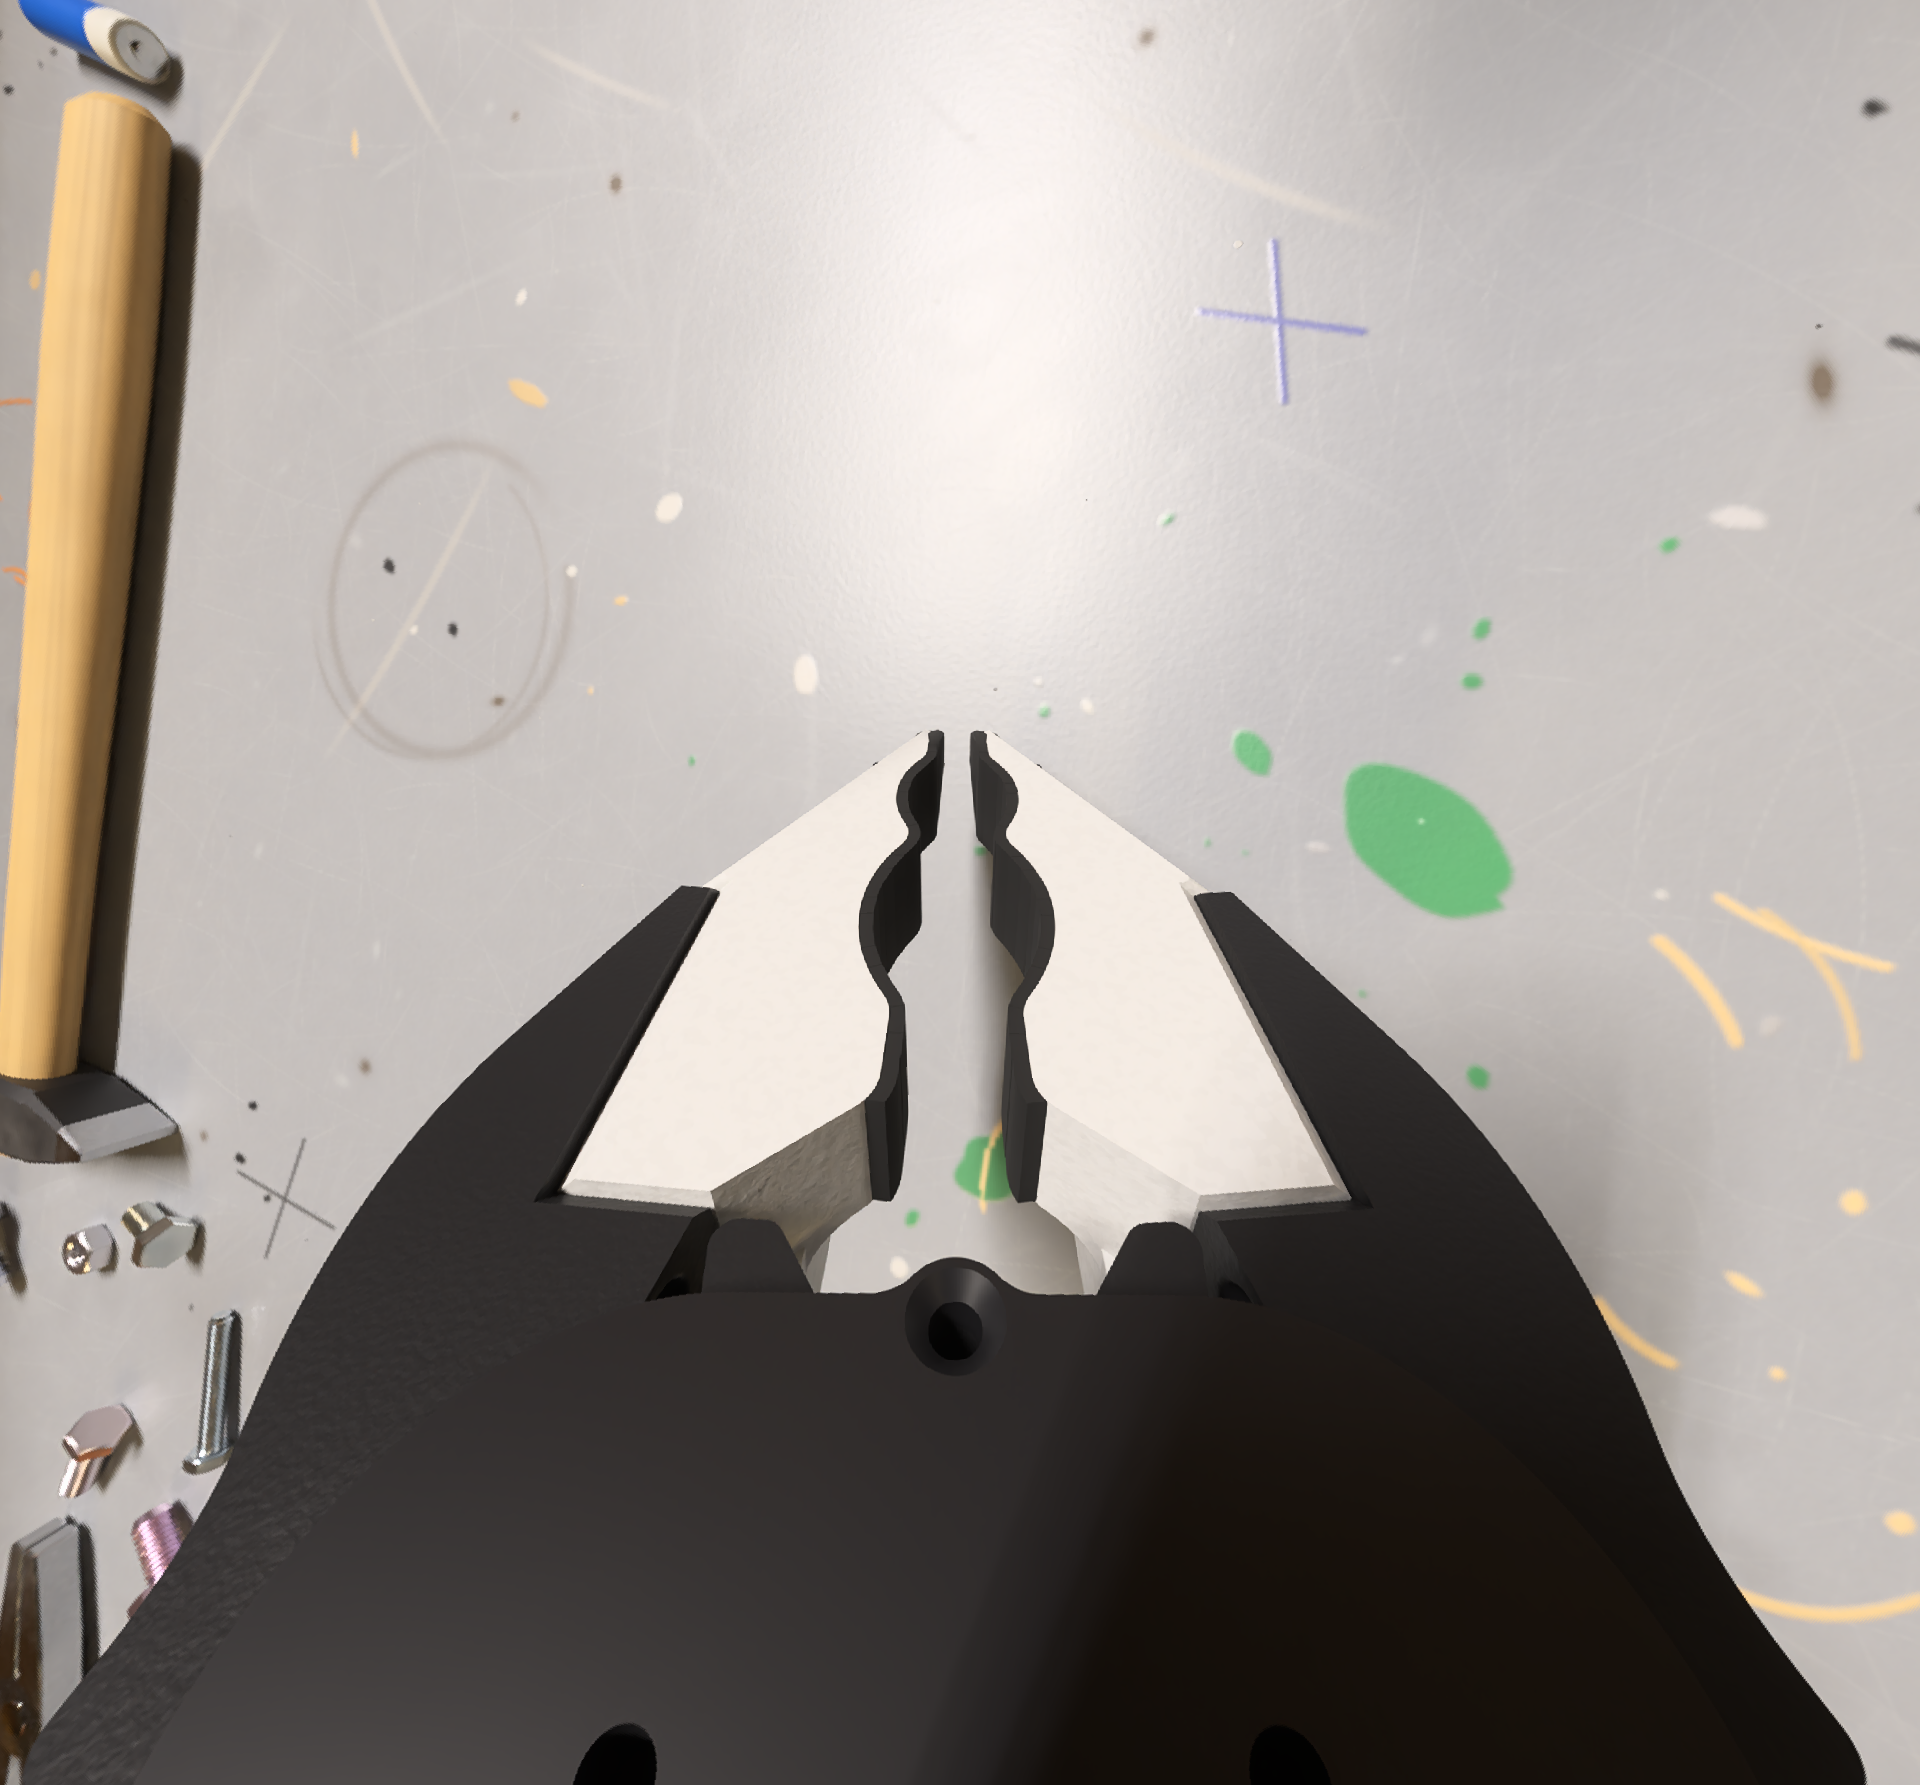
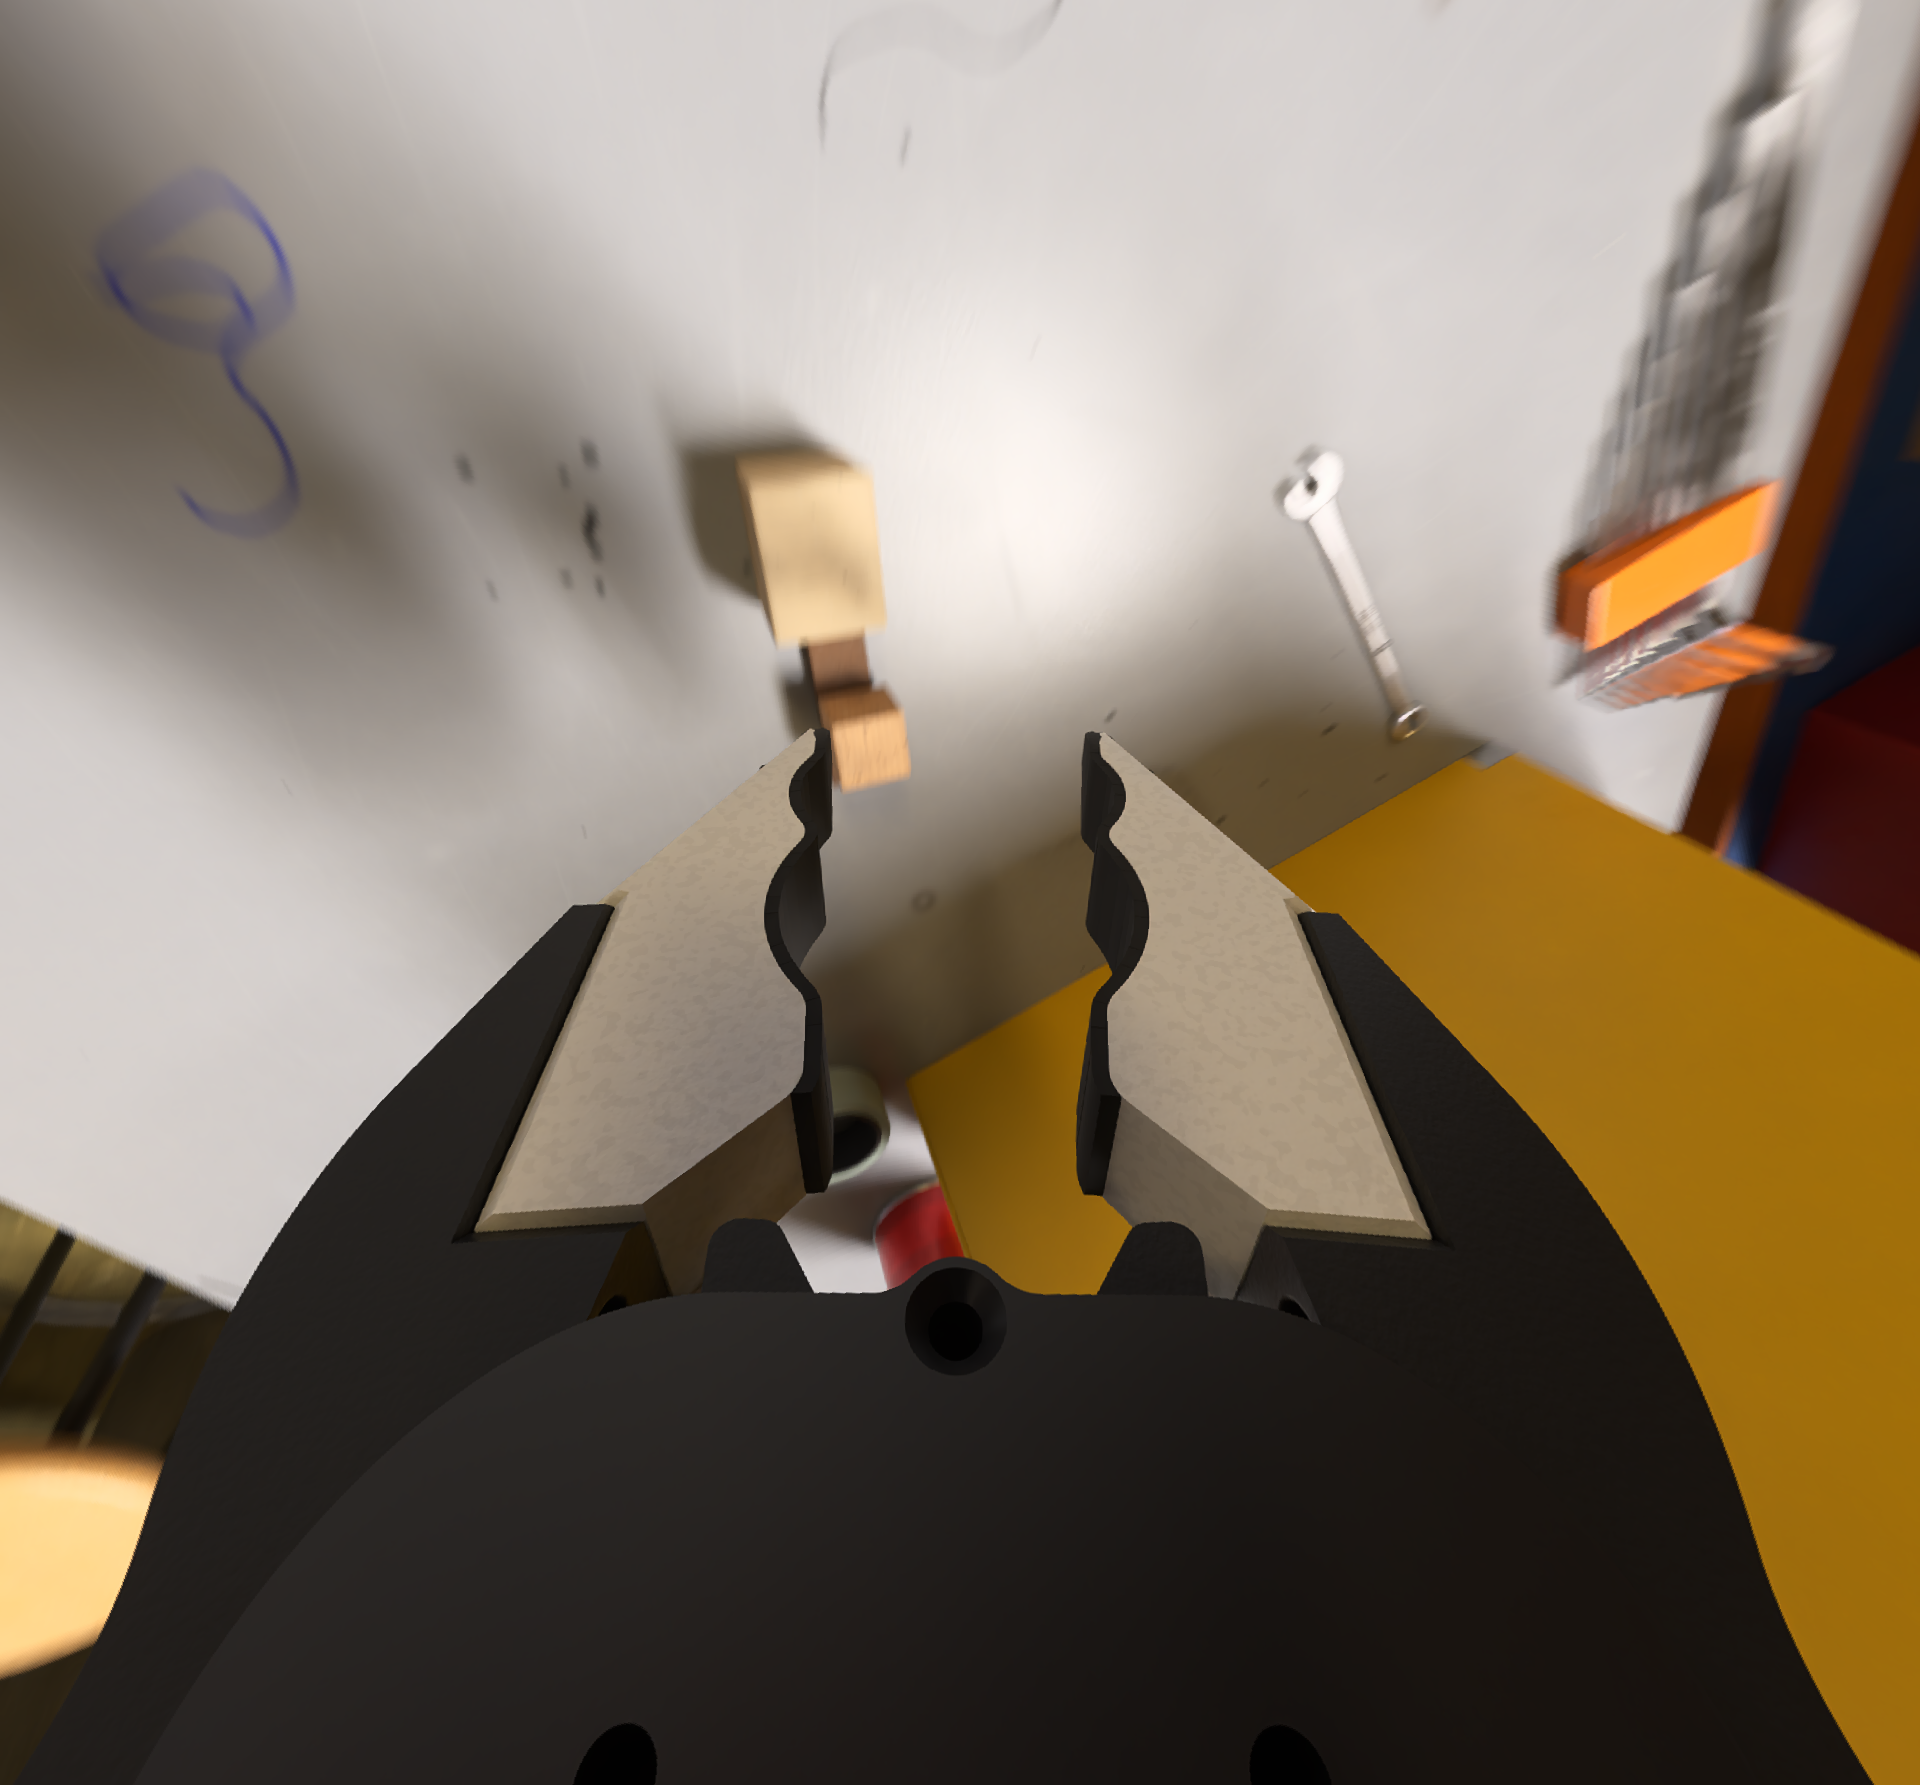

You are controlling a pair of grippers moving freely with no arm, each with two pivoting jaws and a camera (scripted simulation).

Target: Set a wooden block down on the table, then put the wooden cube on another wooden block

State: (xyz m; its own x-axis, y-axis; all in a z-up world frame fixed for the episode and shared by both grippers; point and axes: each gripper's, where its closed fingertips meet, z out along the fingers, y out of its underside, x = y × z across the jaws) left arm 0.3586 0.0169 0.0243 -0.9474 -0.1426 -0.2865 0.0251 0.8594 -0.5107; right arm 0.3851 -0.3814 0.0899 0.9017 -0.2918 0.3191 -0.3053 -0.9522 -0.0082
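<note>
Two claws in play. Right claw (image 2: 956, 748) is spread wide and empty; left claw (image 1: 954, 743) is nearly clenched on nothing, over bare scuffed table (image 1: 1039, 281), with no block in its view.

Blocks lie ahead of the right claw and left of its centre line, so the right claw is judged the one to use. Small wooden cube (image 2: 871, 748) sits just beyond the left fingertip (image 2: 816, 769), darker and with visible grain. A darker small block (image 2: 837, 663) lies past it, then a large pale block (image 2: 816, 546), smooth-faced and square-edged. The three form a row running away from the claw; contact between them cannot be told through blur.

Wrench (image 2: 1351, 592), thin bright metal, lies ahead to the right.
</note>
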